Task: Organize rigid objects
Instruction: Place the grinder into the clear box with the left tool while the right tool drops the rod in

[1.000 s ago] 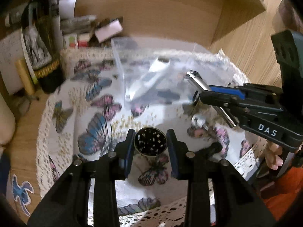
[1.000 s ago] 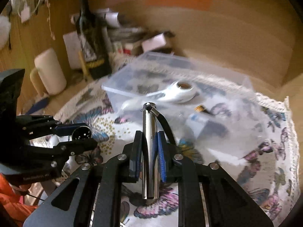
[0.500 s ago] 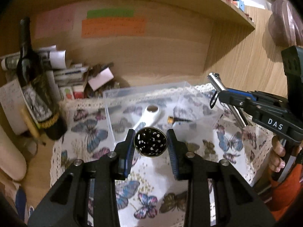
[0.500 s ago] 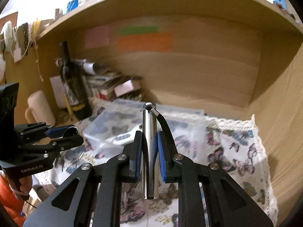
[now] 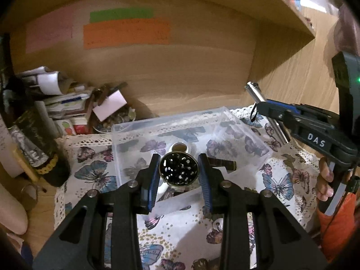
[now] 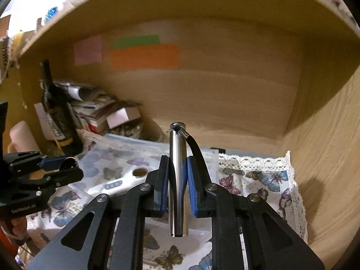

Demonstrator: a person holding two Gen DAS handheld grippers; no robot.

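Left gripper (image 5: 178, 173): you hold a small round metal piece (image 5: 178, 168) between the two blue pads, closed on its rim. Its dark face with many holes looks at the camera.
Right gripper (image 6: 177, 180): it is closed on a shiny metal cylinder (image 6: 177, 171), which stands upright between the pads, with a black strap (image 6: 195, 148) hanging from its top ring.
Where the things are: both are in the air, above the near part of the clear plastic box (image 5: 171, 121) that stands on the butterfly cloth (image 5: 279, 180). In the box there lie already a white device (image 6: 117, 183) and a small dark stick (image 5: 221, 163).
How the round piece will handle: stiff, probably light; the rim is curved and smooth, so it may rotate or slip. Keep the pads across the widest part.
How the cylinder will handle: rigid, polished, probably slippery and a little heavy. You grip it about the middle, which is good for balance; when released, it may roll.
Strap: soft, it can catch on the box wall.
Box: thin walls, probably easy to push away.
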